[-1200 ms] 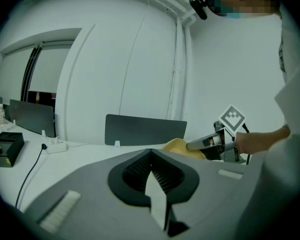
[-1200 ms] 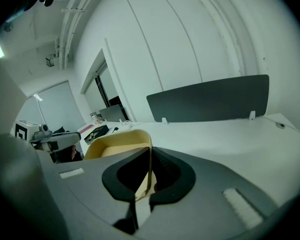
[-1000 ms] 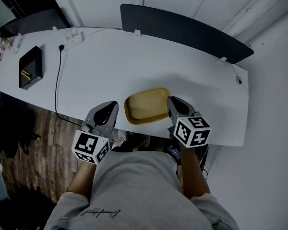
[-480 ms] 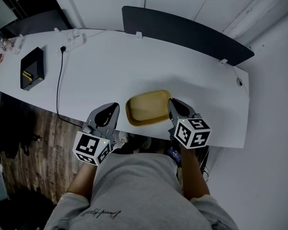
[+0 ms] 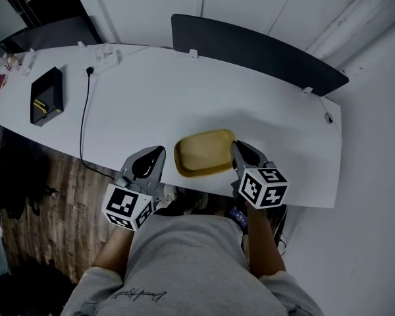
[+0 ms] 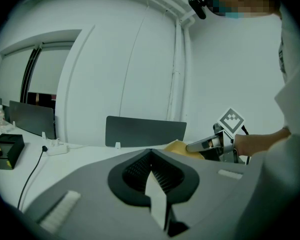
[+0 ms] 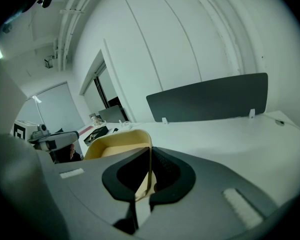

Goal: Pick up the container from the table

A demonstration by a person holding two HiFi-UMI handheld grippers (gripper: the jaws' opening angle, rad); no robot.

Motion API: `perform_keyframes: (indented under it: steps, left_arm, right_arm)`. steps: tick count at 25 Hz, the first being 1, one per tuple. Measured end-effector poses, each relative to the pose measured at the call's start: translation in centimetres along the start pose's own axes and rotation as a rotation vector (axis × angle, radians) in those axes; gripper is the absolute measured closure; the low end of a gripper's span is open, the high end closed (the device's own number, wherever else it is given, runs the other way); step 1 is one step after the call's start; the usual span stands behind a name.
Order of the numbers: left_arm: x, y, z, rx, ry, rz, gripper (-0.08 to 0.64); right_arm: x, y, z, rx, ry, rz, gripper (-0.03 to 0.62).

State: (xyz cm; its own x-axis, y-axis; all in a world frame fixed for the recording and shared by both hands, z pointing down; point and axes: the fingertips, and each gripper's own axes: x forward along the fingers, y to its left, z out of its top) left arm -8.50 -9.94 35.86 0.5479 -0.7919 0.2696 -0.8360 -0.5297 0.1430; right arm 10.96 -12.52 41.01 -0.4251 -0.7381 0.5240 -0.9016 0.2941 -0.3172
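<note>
One yellow container [image 5: 203, 153], pinched by right tool [image 5: 237, 147].

An office: long white desk [image 5: 184, 91] with dark divider panel [image 5: 257, 48].

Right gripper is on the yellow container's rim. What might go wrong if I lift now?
1. The right gripper pinches only the thin side wall of the container; lifted from one side, it may tilt or slip out.
2. The left gripper, jaws together, sits apart from the container's left side and gives no support.
3. The container lies close to the near edge of the table; a drag toward you could tip it off.
</note>
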Motion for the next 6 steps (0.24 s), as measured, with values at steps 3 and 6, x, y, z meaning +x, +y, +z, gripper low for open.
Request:
perform_keyframes:
  steps: [3, 6]
  left_arm:
    - [-0.05, 0.02, 0.08, -0.001, 0.000, -0.003, 0.558]
    - [-0.22, 0.06, 0.13, -0.003, -0.001, -0.005, 0.558]
  right_arm:
    - [0.02, 0.06, 0.01, 0.005, -0.001, -0.002, 0.563]
    - [0.01, 0.22, -0.05, 0.009, 0.000, -0.005, 0.563]
